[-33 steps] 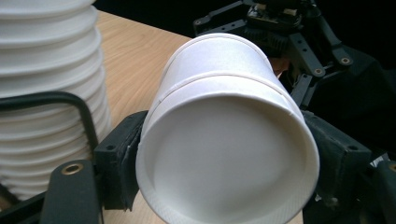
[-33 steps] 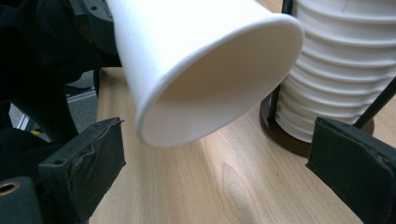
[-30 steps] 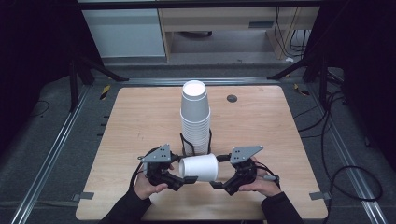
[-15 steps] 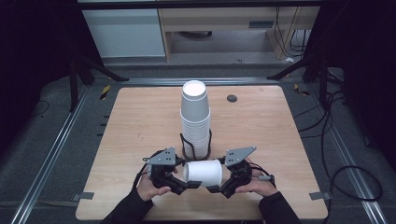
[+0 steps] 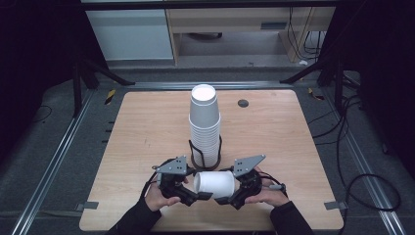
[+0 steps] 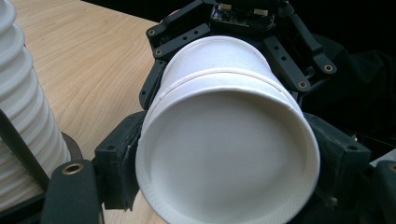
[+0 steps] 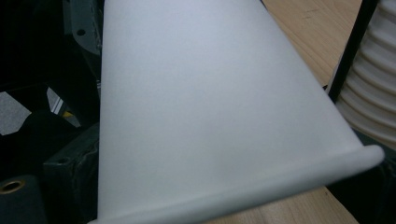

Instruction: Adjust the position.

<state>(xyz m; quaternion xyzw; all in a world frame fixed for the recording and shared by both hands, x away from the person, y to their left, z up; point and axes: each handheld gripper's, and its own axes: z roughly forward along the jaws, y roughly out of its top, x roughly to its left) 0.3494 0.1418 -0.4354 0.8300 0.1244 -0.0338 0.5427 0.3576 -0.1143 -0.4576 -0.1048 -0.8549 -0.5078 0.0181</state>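
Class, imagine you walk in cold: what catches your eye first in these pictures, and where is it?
A tall stack of white paper cups stands in a black wire holder mid-table. Just in front, near the table's front edge, a cup lies sideways between the left gripper and right gripper; it looks like two cups nested.

High view looks down the table; both gripper views closely share the paper cup.
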